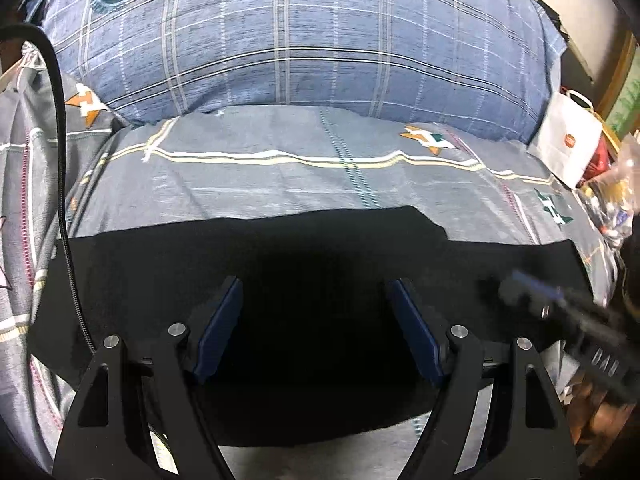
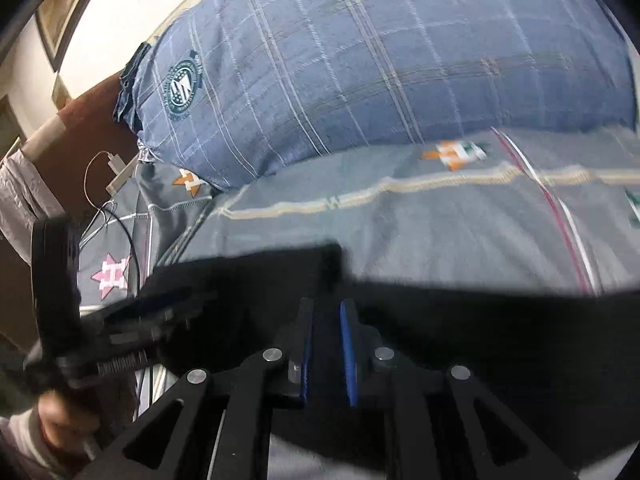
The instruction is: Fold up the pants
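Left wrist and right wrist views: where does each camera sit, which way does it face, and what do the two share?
Left wrist: rides the left gripper, looking along its wide-apart fingers over the black pants toward the blue plaid pillow; the right gripper blurs in at the right edge.
Right wrist: rides the right gripper, fingers nearly together, same heading; the left gripper and the hand holding it show at left.
Shared: pants, pillow, grey patterned bedsheet.
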The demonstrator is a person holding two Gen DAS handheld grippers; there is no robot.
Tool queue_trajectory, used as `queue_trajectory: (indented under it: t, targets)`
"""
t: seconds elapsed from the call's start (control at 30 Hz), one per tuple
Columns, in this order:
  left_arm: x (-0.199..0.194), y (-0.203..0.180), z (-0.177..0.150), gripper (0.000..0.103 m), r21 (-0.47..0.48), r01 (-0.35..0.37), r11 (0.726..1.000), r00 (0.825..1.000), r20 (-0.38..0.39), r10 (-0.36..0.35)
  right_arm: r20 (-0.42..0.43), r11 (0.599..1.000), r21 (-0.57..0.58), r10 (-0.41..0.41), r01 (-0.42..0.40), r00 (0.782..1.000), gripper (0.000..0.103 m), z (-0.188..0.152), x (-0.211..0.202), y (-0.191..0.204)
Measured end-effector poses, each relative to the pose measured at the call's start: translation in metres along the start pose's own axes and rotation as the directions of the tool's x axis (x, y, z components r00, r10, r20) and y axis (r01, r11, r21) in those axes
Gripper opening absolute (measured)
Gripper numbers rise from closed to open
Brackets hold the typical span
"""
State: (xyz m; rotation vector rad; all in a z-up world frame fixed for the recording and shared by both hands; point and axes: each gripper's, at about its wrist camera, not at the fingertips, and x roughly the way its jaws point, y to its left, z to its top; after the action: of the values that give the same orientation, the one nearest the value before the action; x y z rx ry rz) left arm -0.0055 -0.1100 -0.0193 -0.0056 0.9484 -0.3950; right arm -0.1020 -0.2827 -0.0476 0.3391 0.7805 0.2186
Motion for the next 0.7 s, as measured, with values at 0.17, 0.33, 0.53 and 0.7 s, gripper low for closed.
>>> queue_trajectory:
  t: [0.17, 0.33, 0.53, 0.7]
  targets:
    - [0.022, -0.019, -0.013, 0.077, 0.022, 0.026, 0.999, 0.997, -0.07, -0.025, -0.034, 0.998, 0.059, -0.027, 0.029, 0.999, 0.016, -0.03, -0.001, -0.028]
    - [0.012, -0.041, -0.013, 0.077, 0.068, 0.063, 0.996, 0.996, -0.065, -0.059, 0.034, 0.993, 0.119, 0.006, -0.01, 0.999, 0.023, -0.037, -0.045, -0.051]
    - [0.019, -0.092, 0.005, 0.078, 0.123, 0.245, 0.962, 0.965, -0.125, -0.23, 0.086, 0.954, 0.298, -0.068, 0.04, 0.994, 0.041, -0.078, -0.097, -0.111]
    - [0.041, -0.157, 0.02, 0.078, 0.216, 0.378, 0.9, 0.916, -0.229, -0.329, 0.137, 0.9, 0.435, -0.084, 0.017, 0.987, 0.043, -0.102, -0.118, -0.149]
